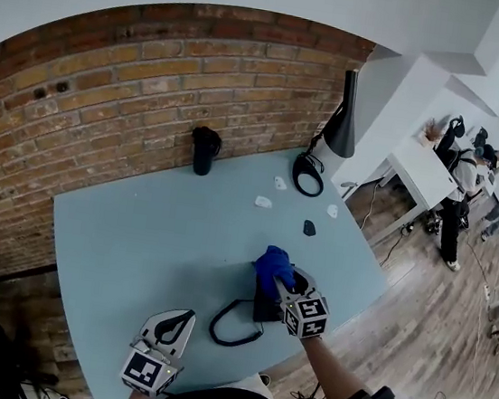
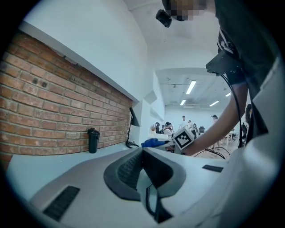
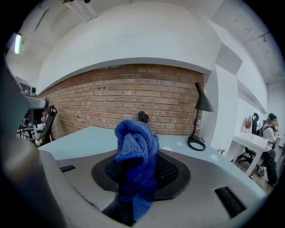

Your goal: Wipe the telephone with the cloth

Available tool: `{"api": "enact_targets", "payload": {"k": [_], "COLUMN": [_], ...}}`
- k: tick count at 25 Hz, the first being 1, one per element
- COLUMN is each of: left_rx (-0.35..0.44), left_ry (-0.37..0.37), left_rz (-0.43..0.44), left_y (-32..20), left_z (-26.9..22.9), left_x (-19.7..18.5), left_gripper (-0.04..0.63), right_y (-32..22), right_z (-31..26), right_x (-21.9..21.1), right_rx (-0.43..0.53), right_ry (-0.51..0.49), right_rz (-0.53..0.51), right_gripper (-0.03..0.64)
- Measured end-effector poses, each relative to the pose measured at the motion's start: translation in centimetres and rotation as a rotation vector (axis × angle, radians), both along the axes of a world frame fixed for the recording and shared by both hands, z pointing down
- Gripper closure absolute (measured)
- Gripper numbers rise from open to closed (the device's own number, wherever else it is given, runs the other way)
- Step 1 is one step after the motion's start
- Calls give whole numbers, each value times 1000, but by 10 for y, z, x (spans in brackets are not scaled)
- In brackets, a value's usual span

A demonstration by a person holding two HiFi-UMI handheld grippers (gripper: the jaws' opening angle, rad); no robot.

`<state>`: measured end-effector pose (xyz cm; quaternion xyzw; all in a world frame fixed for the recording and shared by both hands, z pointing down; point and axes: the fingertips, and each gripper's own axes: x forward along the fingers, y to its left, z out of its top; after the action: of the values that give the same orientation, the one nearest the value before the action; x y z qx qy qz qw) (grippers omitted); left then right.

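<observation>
The black telephone [image 1: 263, 307] lies on the light blue table [image 1: 135, 234] near its front edge, and its cord [image 1: 233, 326] loops out to the left. My right gripper [image 1: 278, 285] hangs just over the phone's far end, shut on a bunched blue cloth [image 1: 274, 265]. The gripper and cloth hide part of the phone. In the right gripper view the cloth [image 3: 136, 149] stands up between the jaws of that gripper [image 3: 138, 173]. My left gripper [image 1: 183, 317] rests near the table's front edge, left of the cord. Its jaws [image 2: 142, 153] are shut and hold nothing.
A black tumbler [image 1: 204, 150] stands by the brick wall. A black desk lamp [image 1: 343, 115] with a ring base [image 1: 308, 175] occupies the far right corner. White scraps [image 1: 263, 202] and a small dark piece [image 1: 310, 228] lie mid-table. People and white desks [image 1: 422, 171] are beyond the right edge.
</observation>
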<state>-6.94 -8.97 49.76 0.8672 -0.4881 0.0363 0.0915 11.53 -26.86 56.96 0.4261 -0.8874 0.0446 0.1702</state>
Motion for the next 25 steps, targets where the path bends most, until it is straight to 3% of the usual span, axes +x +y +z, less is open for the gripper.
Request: {"api": "enact_targets", "payload": {"k": [8,13,16,21,25], "left_rx": [-6,-45,-44,-47,-43], "left_ry": [-5,-10,-15,-19,-24], "left_rz": [-20,-30,-30,-16,7], "left_y": [-3,-1,-3,-4,-5], "left_z": [5,11,14,15,14], "left_x": [-5,-11,-13,-9,-2], "left_gripper": [580,580,581,581,581], "right_y": [-28,-36,-34,-22,-22], "right_z": [49,59,62,68,70], "right_x": [3,-5,-11,-14,-11], "right_rx": [-110,-163,-140,-67,-111], "right_ry": [93,71,100,254,221], "right_rz": [9,15,-11,-65,-29], "right_gripper": [459,459,460,470,471]}}
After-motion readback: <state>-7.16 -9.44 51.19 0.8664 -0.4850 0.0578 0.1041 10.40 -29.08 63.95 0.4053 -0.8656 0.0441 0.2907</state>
